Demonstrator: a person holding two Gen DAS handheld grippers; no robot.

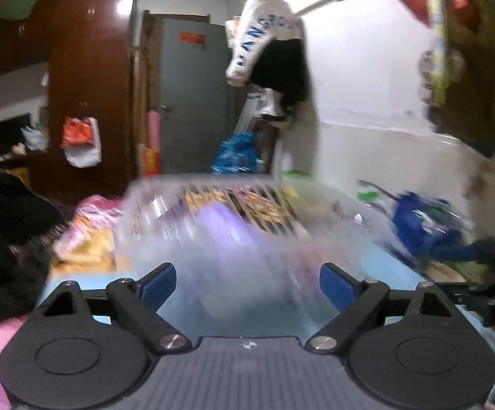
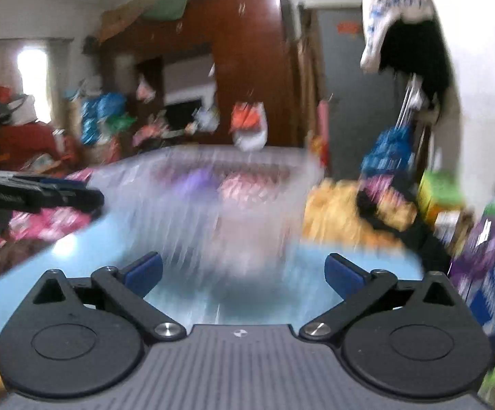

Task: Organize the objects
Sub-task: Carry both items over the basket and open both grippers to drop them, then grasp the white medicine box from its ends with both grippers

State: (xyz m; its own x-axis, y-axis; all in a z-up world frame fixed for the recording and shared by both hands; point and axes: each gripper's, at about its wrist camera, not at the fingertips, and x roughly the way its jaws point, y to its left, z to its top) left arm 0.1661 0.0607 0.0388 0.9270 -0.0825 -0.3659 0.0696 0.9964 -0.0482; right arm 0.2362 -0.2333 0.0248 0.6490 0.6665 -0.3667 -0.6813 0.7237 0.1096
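- Clear plastic bin (image 1: 213, 218), blurred, fills the middle of the left wrist frame on a light blue surface (image 1: 274, 317); its lower part is smeared.
- Purple item (image 1: 218, 217) and orange-yellow packets (image 1: 247, 205) show through its wall; their exact shapes are unreadable.

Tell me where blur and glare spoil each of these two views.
Left wrist view: motion blur smears the clear plastic bin, glare spots the wardrobe, the left gripper stays sharp. Right wrist view: heavier streaking over the bin; the window blows out; the right gripper is crisp.

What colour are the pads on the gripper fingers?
Blue pads on black arms; clearest in the left wrist view.
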